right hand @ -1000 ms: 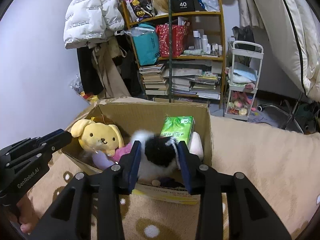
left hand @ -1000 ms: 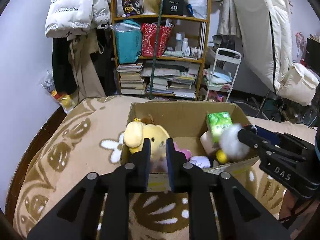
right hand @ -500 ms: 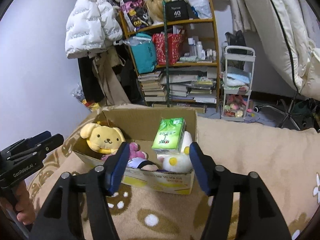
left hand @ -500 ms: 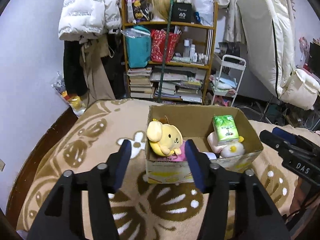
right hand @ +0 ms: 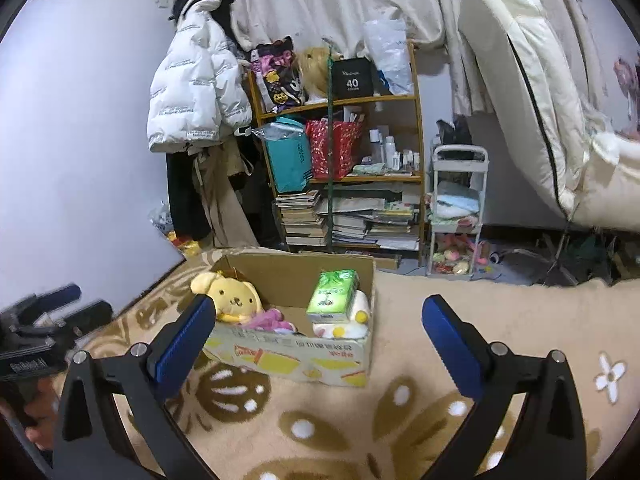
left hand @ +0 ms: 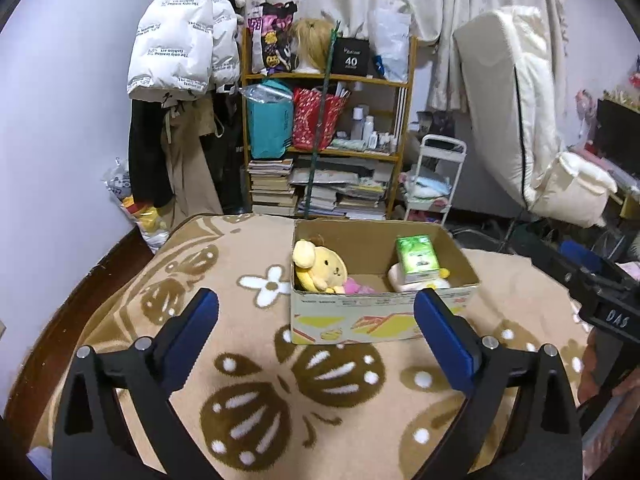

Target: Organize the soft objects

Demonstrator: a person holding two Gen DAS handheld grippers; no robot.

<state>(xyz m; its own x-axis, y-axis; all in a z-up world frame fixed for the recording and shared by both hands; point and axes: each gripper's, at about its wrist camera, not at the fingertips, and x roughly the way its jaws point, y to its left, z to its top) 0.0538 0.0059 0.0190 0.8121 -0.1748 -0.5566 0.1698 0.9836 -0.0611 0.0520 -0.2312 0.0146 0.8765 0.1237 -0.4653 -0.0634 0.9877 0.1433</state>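
An open cardboard box (left hand: 360,320) (right hand: 304,354) stands on a beige patterned blanket. Inside lie a yellow dog plush (left hand: 320,266) (right hand: 234,300) at the left, a pink soft toy (left hand: 356,287) (right hand: 268,320), a green tissue pack (left hand: 416,254) (right hand: 332,290) and a white plush with yellow spots (left hand: 424,280) (right hand: 344,322) at the right. My left gripper (left hand: 316,320) is open and empty, well back from the box. My right gripper (right hand: 314,324) is open and empty, also back from the box.
The blanket (left hand: 248,360) covers the surface around the box. Behind stand a cluttered wooden shelf (left hand: 328,152), a white puffer jacket (left hand: 176,40), a small white cart (left hand: 432,184) and an upright mattress (left hand: 516,100). The right gripper's body shows at the left view's edge (left hand: 600,292).
Both grippers let go of their toys into the box, opened wide and pulled back and up. The white plush now lies in the box beside the tissue pack.
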